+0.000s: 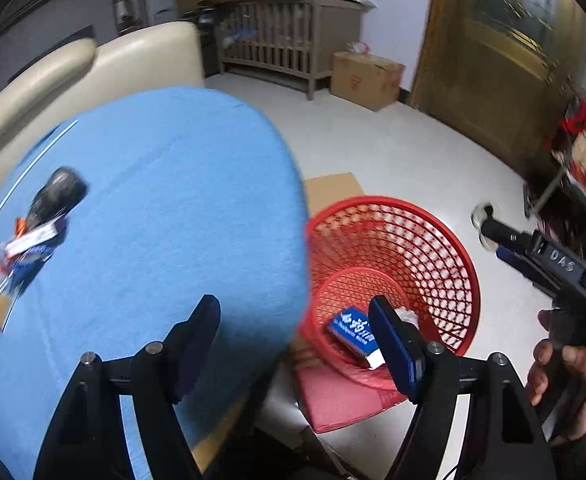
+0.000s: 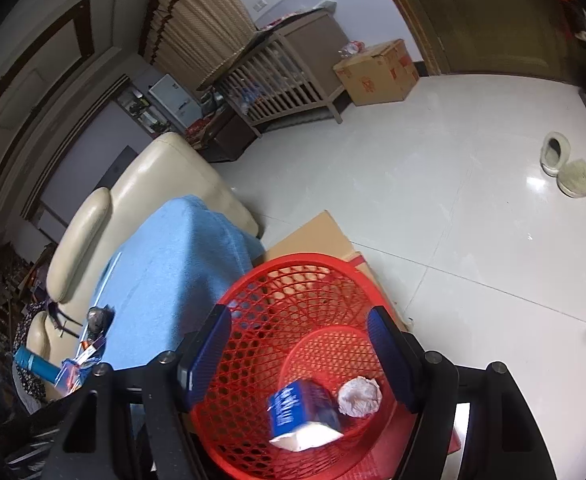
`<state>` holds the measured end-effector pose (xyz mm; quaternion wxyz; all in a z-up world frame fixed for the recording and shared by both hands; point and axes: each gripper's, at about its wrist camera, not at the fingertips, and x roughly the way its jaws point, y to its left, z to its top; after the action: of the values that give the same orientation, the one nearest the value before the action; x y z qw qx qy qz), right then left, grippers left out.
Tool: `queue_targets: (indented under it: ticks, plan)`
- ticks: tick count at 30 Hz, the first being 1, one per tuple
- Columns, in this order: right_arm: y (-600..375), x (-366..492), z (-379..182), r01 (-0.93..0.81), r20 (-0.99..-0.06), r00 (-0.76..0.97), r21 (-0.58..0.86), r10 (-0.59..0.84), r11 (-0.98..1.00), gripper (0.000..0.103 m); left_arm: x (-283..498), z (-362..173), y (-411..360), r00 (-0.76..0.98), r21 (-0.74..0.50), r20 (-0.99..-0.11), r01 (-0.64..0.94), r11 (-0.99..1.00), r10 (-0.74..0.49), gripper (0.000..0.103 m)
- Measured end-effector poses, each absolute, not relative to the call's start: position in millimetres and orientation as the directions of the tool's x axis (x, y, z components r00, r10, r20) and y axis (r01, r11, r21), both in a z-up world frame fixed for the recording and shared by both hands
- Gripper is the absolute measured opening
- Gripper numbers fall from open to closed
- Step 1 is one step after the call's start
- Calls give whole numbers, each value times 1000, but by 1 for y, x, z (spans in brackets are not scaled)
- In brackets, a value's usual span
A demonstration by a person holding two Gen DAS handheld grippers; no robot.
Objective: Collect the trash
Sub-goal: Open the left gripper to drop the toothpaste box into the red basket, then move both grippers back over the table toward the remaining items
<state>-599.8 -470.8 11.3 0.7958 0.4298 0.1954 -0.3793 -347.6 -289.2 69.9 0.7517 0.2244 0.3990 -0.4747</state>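
A red mesh basket (image 1: pixel 433 236) stands on the floor beside the blue-covered table (image 1: pixel 165 208). Inside lie a blue tissue pack (image 1: pixel 351 330) and a crumpled white paper (image 1: pixel 409 315); both also show in the right wrist view, the pack (image 2: pixel 293 412) and the paper (image 2: pixel 359 397). My left gripper (image 1: pixel 297 320) is open and empty over the table's edge. My right gripper (image 2: pixel 301 340) is open and empty above the basket (image 2: pixel 253 284); it also shows in the left wrist view (image 1: pixel 501 240). More trash, a dark crumpled bag (image 1: pixel 55 198) and wrappers (image 1: pixel 21 248), lies at the table's left.
A cream sofa (image 1: pixel 93 72) stands behind the table. Flat cardboard (image 2: pixel 313 236) lies under the basket. A crib (image 1: pixel 277 40) and a cardboard box (image 1: pixel 365 76) stand by the far wall. Slippers (image 2: pixel 569 164) lie on the white floor.
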Motion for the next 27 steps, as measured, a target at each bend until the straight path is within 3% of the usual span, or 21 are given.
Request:
queue_targets:
  ticks: [6, 15, 21, 27]
  plan:
    - [-493, -603, -13, 829, -702, 558, 486, -442, 276, 74, -320, 77, -250, 269, -83, -793, 842, 533, -547, 77]
    - [-479, -570, -38, 798, -751, 592, 495, -293, 343, 76, -303, 80, -224, 289, -113, -781, 807, 580, -554, 77]
    - [-475, -581, -23, 864, -766, 500, 407, -405, 297, 76, -288, 88, -199, 339, -110, -760, 774, 624, -555, 77]
    - [-465, -579, 24, 846, -684, 532, 396, -499, 358, 76, -258, 97, -159, 433, -111, -732, 686, 719, -527, 77]
